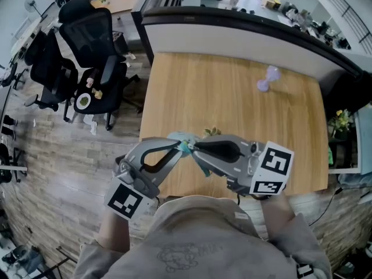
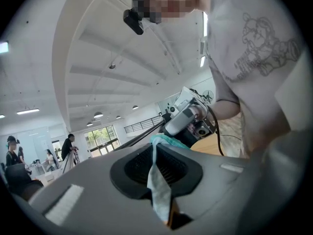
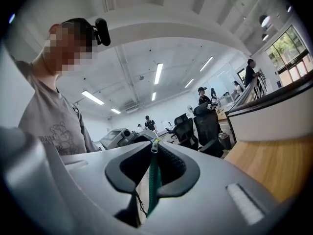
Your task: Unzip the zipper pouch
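Pouch is held in the air, lower centre. Left gripper grasps its fabric; right gripper pinches the zipper pull. Keep your left still and draw the pull straight along the teeth.

The pouch is pale teal with a green zipper. The left tongs and right tongs are grey with black pads and black-and-white square markers. The table is light wood grain.

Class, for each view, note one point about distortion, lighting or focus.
Head view: table edges bow, wide-angle distortion. Left gripper view: dark round vignette; the pouch up close looks soft. Right gripper view: same vignette, bright ceiling lights, zipper soft near the lens.
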{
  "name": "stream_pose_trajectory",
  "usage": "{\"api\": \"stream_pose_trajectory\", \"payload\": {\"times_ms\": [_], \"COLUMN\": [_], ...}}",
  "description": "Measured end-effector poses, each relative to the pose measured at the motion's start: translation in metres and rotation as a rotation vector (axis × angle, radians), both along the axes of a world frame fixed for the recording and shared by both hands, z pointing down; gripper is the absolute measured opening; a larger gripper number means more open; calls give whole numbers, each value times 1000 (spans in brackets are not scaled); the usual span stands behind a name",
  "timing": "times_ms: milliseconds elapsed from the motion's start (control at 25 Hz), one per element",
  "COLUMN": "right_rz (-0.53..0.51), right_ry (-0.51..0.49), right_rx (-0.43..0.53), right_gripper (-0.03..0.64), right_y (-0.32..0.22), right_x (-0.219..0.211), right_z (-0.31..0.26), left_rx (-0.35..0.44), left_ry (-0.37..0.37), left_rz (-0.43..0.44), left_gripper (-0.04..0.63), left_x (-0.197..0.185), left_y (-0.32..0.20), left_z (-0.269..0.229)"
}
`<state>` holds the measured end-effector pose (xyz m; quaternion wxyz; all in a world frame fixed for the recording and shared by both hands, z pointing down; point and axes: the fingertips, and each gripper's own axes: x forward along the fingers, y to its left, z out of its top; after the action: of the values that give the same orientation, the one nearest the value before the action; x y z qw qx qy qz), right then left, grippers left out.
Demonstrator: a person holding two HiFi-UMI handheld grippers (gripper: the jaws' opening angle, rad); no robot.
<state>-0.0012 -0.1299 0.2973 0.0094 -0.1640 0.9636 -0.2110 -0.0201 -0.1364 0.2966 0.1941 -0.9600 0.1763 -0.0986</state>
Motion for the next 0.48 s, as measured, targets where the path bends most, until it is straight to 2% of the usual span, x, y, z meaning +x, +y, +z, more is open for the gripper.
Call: {"api": "stream_pose_trajectory", "payload": {"times_ms": [200,240,360,480], "right_rz": [-2,2,24,40], "right_ry": [44,56,64,79], "right_rx": [-8,-9,-20,-26], "right_gripper": [46,46,46,46], "right_y": [4,6,16,19], "right_x": [3,5,14,22], "right_z": [3,7,14,19], "left_rx": [-25,-55,-232,-239], "left_ry": [30,38,87,96], "left_rz": [-55,-90,-230,-265], "left_gripper": [14,14,14,14], "left_x": [-6,-13,-40,-52], "left_y": [-7,-11,-16,-21], "left_z": [-2,1,16,16]}}
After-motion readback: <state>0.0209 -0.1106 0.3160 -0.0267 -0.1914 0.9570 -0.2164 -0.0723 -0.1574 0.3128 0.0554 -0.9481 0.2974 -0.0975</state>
